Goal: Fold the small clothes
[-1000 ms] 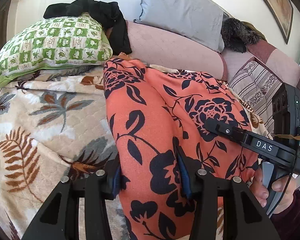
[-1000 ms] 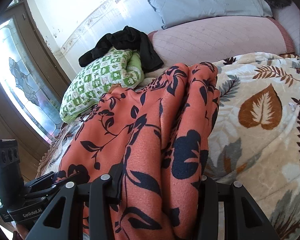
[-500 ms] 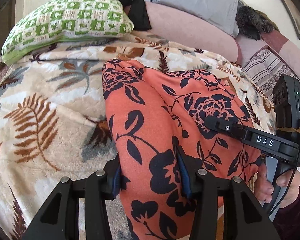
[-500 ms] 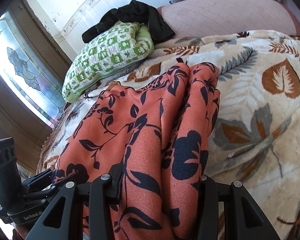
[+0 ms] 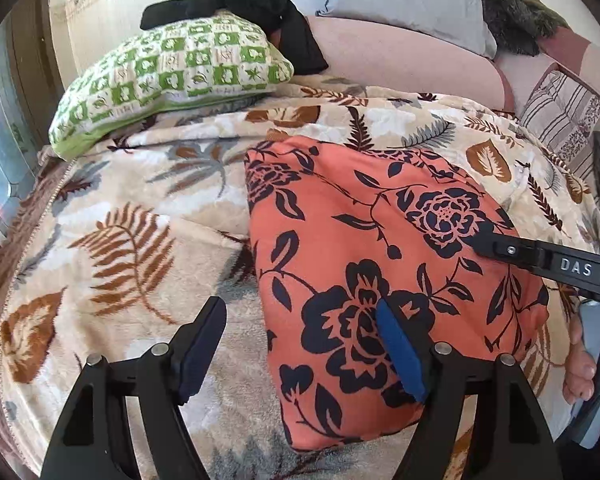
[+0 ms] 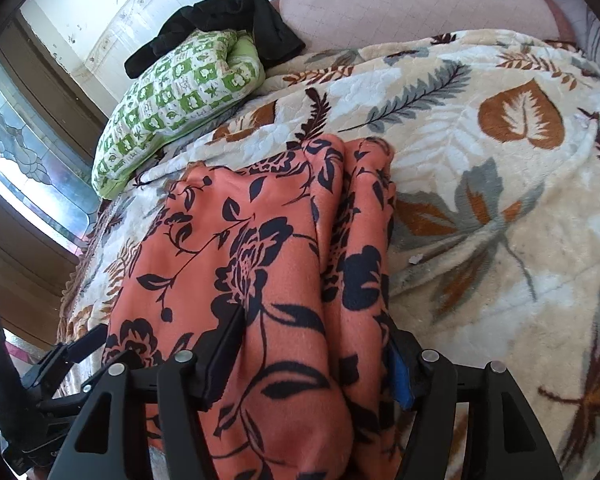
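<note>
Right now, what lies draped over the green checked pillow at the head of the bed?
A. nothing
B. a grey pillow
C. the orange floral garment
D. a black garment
D: a black garment lies bunched across the top of the green checked pillow.

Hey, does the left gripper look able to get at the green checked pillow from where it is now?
Probably yes. The left gripper, jaws opening around the orange floral garment's edge, has only bare blanket between it and the green checked pillow.

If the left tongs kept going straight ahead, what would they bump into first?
Probably the orange flowered cloth. The left tongs, opening now, point down at its left edge, which lies on the leafy blanket. Depth is hard to judge.
</note>
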Tool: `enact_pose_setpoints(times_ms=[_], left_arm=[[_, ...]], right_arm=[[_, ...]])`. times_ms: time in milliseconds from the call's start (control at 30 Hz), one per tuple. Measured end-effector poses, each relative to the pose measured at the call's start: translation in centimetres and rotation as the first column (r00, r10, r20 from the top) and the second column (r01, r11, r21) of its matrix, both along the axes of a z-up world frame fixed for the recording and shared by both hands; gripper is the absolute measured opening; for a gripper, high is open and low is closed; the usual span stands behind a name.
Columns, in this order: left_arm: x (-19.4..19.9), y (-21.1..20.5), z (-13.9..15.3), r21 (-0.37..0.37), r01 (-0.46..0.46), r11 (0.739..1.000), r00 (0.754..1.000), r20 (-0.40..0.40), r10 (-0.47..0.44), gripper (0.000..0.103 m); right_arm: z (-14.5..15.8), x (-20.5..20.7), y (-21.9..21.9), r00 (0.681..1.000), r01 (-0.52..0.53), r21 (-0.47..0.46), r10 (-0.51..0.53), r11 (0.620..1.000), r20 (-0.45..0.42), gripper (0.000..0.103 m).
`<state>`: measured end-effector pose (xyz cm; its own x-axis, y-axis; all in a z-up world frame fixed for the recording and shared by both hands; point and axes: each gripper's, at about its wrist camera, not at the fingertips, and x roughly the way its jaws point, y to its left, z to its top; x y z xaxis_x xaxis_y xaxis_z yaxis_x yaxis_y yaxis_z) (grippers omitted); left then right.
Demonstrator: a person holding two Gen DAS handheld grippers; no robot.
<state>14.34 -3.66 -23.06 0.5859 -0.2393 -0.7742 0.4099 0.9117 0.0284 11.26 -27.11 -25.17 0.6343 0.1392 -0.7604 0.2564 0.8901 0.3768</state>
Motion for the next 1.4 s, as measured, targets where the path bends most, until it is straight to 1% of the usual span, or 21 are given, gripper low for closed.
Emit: enact_pose_setpoints(times_ms=[33, 200, 333, 433, 600, 667, 700, 800, 867, 933, 1133, 1400], left_arm=[[-0.4, 0.2, 0.5, 0.015, -0.024, 1.0, 1.0, 0.014, 0.024, 0.081], [-2.7, 1.6, 3.3, 0.028, -0.108, 0.994, 0.991, 0.078, 0.106, 0.083], [-4.8, 2.4, 6.5, 0.026, -0.143, 0.989, 0.978, 0.158, 0.137, 0.085], [-6.5, 2.7, 9.2, 0.011, -0.149, 0.989, 0.965, 0.219, 0.143, 0.085], [-9.4, 2.5, 13.0, -0.02, -0.13, 0.991, 0.948, 0.291, 0.13, 0.085], [-10.4, 2.5, 14.5, -0.032, -0.127, 0.991, 0.94, 0.317, 0.131, 0.092], [-10.9, 2.5, 15.1, -0.037, -0.129, 0.991, 0.934, 0.331, 0.134, 0.097], [-12.5, 2.8, 17.2, -0.053, -0.133, 0.99, 0.911, 0.386, 0.143, 0.098], [-13.3, 2.9, 18.3, -0.048, -0.137, 0.989, 0.899, 0.413, 0.145, 0.098], [-14.0, 3.0, 19.2, -0.043, -0.139, 0.989, 0.893, 0.425, 0.144, 0.098], [-15.5, 3.8, 21.0, -0.063, -0.145, 0.987, 0.886, 0.435, 0.158, 0.099], [-16.6, 5.7, 22.5, -0.097, -0.195, 0.976, 0.874, 0.433, 0.218, 0.1]], right_arm=[[0.6, -0.9, 0.0, 1.0, 0.016, -0.02, -0.016, 1.0, 0.011, 0.069], [4.2, -5.3, 0.4, 0.995, 0.063, -0.107, -0.053, 0.992, 0.09, 0.069], [7.7, -8.4, 1.4, 0.986, 0.076, -0.168, -0.048, 0.983, 0.162, 0.069], [10.4, -10.5, 2.3, 0.976, 0.083, -0.205, -0.038, 0.975, 0.214, 0.069], [15.2, -13.6, 3.5, 0.951, 0.096, -0.203, -0.029, 0.974, 0.309, 0.071], [17.0, -14.8, 4.1, 0.938, 0.104, -0.208, -0.027, 0.972, 0.345, 0.073], [17.9, -15.3, 4.3, 0.932, 0.107, -0.207, -0.026, 0.972, 0.362, 0.074], [19.9, -16.6, 5.3, 0.916, 0.114, -0.201, -0.024, 0.973, 0.401, 0.075], [21.0, -17.3, 5.9, 0.909, 0.119, -0.197, -0.027, 0.973, 0.417, 0.076], [21.8, -17.8, 6.6, 0.906, 0.116, -0.19, -0.026, 0.975, 0.422, 0.077], [23.3, -19.1, 8.3, 0.897, 0.113, -0.193, -0.016, 0.975, 0.442, 0.077], [24.2, -19.8, 9.3, 0.888, 0.112, -0.174, -0.019, 0.978, 0.46, 0.077]])
